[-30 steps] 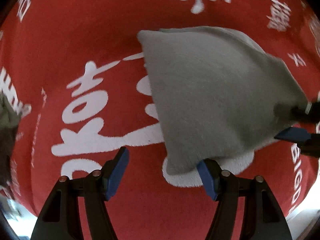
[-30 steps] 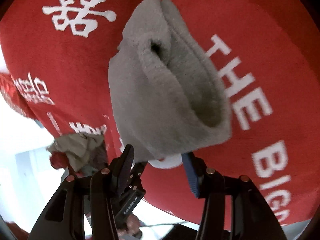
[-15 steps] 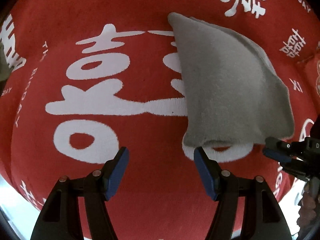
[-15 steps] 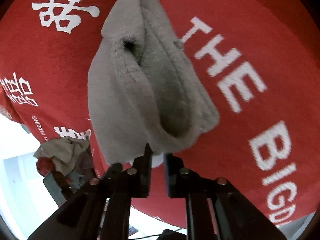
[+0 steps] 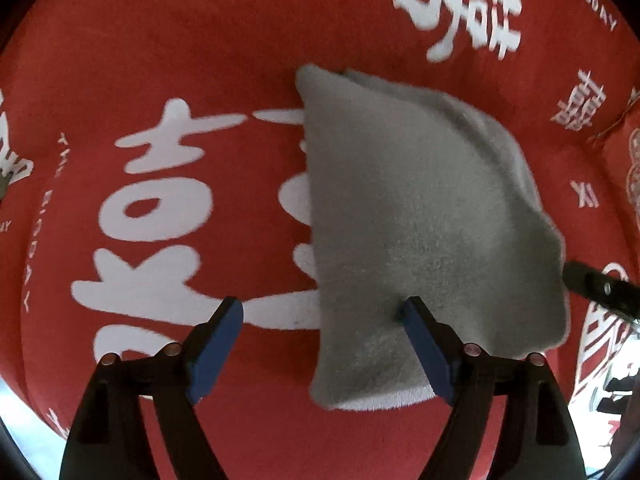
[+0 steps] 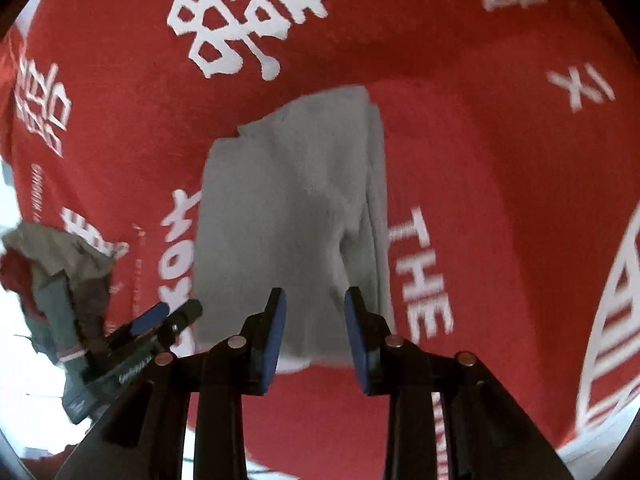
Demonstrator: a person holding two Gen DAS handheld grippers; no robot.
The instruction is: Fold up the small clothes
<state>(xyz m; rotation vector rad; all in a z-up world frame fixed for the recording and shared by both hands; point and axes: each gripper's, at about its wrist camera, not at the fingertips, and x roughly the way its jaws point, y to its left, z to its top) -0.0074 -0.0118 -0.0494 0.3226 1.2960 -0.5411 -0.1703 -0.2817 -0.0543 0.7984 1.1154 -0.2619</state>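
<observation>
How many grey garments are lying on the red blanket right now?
1: the folded grey garment lies mid-blanket before both open grippers. A crumpled clothes pile at the edge may hide more.

Garment (image 5: 420,220) lies on blanket (image 5: 180,60) (clothes pile (image 6: 60,256) leftward).

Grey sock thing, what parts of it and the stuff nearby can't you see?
- Grey garment: underside hidden against the red cloth in both views; near edge behind gripper fingers.
- Clothes pile: right wrist view, blurred, at the edge.
- Right gripper: left wrist view, mostly cut off.
</observation>
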